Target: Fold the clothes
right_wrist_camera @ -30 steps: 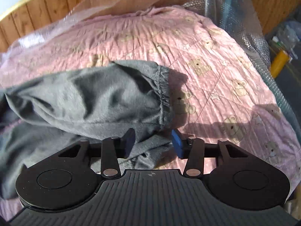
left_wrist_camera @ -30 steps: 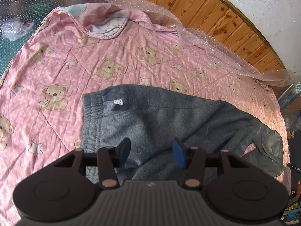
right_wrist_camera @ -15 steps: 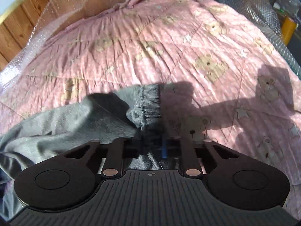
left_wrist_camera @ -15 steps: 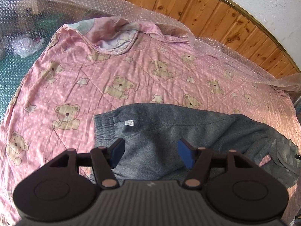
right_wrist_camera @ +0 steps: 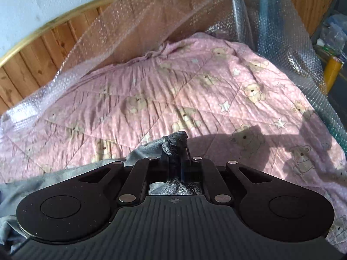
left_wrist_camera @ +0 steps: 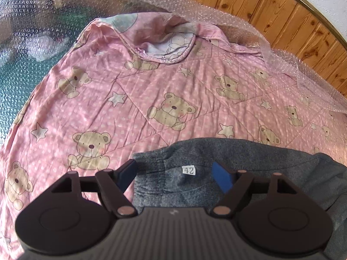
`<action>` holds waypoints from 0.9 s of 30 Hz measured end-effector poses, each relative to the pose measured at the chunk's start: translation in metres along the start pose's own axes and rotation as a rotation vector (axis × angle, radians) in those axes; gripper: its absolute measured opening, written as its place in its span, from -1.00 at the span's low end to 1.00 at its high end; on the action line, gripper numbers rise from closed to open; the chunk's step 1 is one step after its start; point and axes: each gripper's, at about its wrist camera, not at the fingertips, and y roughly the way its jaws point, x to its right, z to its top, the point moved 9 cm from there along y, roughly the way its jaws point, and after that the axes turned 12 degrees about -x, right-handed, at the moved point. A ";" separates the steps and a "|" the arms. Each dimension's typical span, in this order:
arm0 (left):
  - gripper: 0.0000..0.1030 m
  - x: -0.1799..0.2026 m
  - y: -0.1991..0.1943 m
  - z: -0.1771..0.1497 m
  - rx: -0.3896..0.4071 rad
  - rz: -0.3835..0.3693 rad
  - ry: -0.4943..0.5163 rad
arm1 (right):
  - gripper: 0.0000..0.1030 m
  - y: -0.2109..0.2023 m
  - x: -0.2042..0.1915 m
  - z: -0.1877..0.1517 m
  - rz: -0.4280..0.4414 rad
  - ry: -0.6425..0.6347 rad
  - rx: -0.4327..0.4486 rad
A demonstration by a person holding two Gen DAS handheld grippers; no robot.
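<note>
Trousers (left_wrist_camera: 249, 164) lie on the quilt (left_wrist_camera: 151, 91).

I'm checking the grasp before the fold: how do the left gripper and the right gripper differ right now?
The left gripper has its jaws spread wide over the waistband by the 42 tag, gripping nothing; the right gripper is shut on a bunched cuff. The left gripper faces flat-lying cloth; the right gripper's cloth stands gathered above its fingers. Both work the same grey sweatpants on the pink teddy-bear quilt.
</note>
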 end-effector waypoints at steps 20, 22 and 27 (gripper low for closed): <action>-0.92 0.044 -0.066 0.122 0.222 0.096 0.108 | -0.91 -0.021 -0.062 0.126 0.035 -0.150 0.144; -0.92 0.041 -0.069 0.144 0.253 0.122 0.065 | -0.91 -0.018 -0.062 0.149 0.009 -0.140 0.167; -0.60 0.048 -0.029 0.165 0.219 0.161 0.057 | -0.46 0.036 -0.042 0.164 -0.040 -0.023 0.104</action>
